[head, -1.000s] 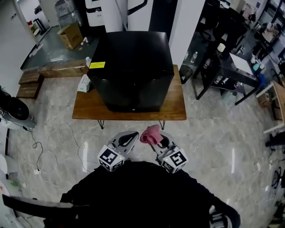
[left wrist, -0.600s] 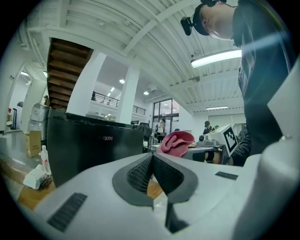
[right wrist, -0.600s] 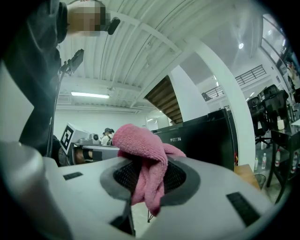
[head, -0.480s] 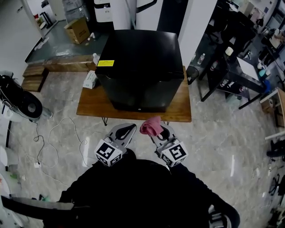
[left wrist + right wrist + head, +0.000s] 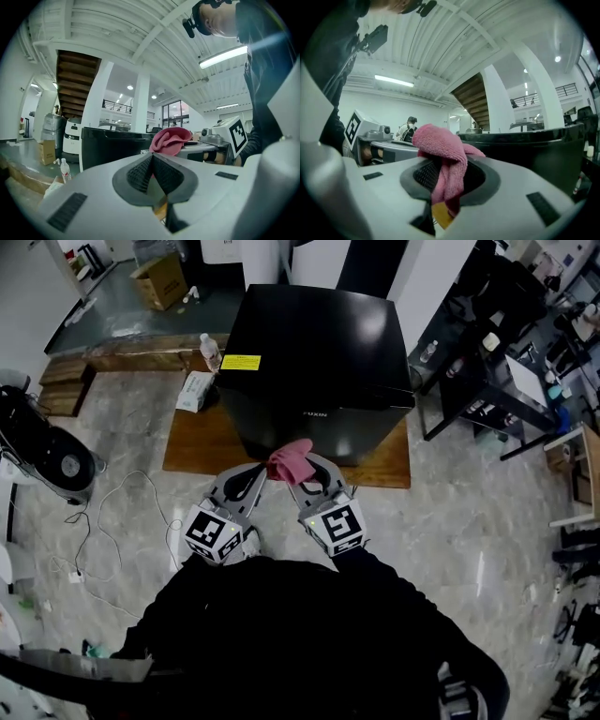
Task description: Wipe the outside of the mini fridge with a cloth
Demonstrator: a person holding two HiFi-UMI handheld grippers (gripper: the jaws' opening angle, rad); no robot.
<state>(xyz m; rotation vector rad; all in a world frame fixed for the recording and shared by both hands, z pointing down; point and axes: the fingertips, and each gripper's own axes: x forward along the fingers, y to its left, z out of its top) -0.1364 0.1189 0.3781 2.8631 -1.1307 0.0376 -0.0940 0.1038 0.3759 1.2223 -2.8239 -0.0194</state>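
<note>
— Right gripper (image 5: 302, 482) is clamped tight on the pink cloth (image 5: 290, 462), and it's come forward! A second ago it hung short of the table (image 5: 192, 454). Now the cloth sits right at the fridge (image 5: 319, 352) front, though I can't confirm contact.

— And the left gripper (image 5: 246, 486)?

— Jaws together, nothing in them, riding alongside. The person has stepped in close too.

— So the approach is done?

— I'd say so. Wiping hasn't begun, but the front face looks within reach.
</note>
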